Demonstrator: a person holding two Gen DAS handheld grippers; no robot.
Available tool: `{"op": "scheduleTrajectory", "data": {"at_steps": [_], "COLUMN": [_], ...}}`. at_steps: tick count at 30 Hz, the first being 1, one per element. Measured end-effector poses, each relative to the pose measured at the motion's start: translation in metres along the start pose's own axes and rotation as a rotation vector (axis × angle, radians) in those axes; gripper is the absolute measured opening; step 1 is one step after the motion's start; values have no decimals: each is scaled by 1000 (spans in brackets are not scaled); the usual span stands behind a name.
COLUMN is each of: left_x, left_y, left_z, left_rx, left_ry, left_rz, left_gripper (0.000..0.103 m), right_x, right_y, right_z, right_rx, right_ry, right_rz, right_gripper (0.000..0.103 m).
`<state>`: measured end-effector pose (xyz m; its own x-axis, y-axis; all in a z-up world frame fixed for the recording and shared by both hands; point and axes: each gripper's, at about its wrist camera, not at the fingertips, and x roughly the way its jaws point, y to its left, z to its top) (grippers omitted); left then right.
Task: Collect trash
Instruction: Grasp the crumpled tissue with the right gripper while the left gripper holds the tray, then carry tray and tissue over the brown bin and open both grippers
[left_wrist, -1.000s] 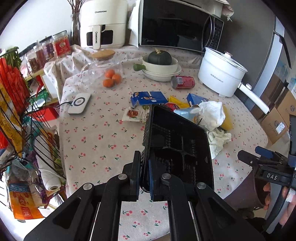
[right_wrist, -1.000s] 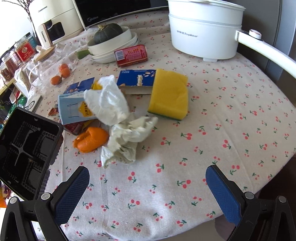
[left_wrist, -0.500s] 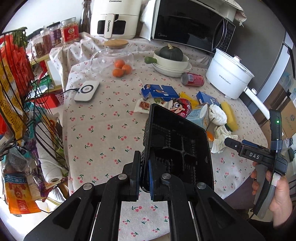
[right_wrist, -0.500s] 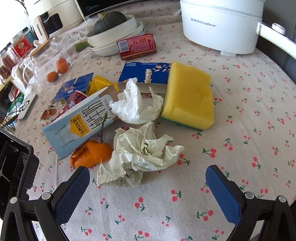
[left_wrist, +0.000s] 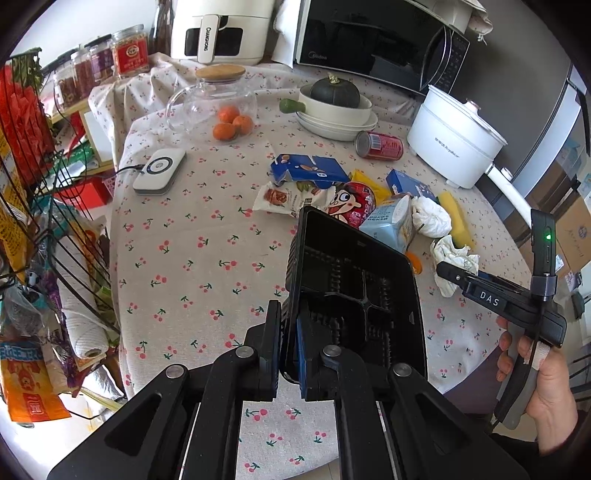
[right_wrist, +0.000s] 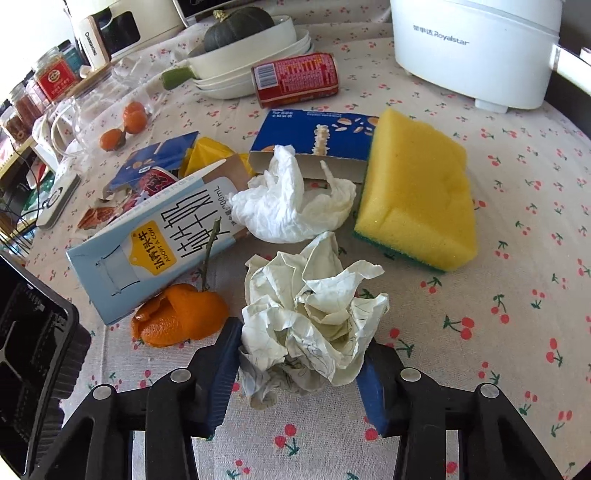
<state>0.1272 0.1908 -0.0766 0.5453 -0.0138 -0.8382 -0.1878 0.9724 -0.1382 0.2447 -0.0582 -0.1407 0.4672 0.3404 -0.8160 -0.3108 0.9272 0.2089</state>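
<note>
My left gripper is shut on the rim of a black plastic bin, held over the table; its corner shows in the right wrist view. My right gripper has closed in around a crumpled off-white paper ball, pads touching both sides. Other trash lies close by: a white tissue, orange peel, a light blue milk carton, a blue box, a red can and snack wrappers.
A yellow sponge lies right of the paper. A white cooker, bowls with a squash, a glass jar with oranges and a white charger stand on the cherry-print tablecloth. A wire rack is left.
My right gripper moved forward to the paper ball and narrowed from wide open until its pads meet it. The left gripper pulled back slightly, still holding the bin.
</note>
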Motion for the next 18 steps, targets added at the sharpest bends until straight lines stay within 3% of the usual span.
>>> {"op": "scheduleTrajectory", "data": {"at_steps": [18], "left_x": [4], "left_y": [-43], "left_z": [-1], "left_rx": [14], "left_ry": [22], "left_rz": [-104], "left_gripper": [7], "right_x": [-82], "right_y": [-45], "right_z": [-7], "right_rx": [72], "right_ry": [-79], "right_rz": [70], "right_gripper": [38]}}
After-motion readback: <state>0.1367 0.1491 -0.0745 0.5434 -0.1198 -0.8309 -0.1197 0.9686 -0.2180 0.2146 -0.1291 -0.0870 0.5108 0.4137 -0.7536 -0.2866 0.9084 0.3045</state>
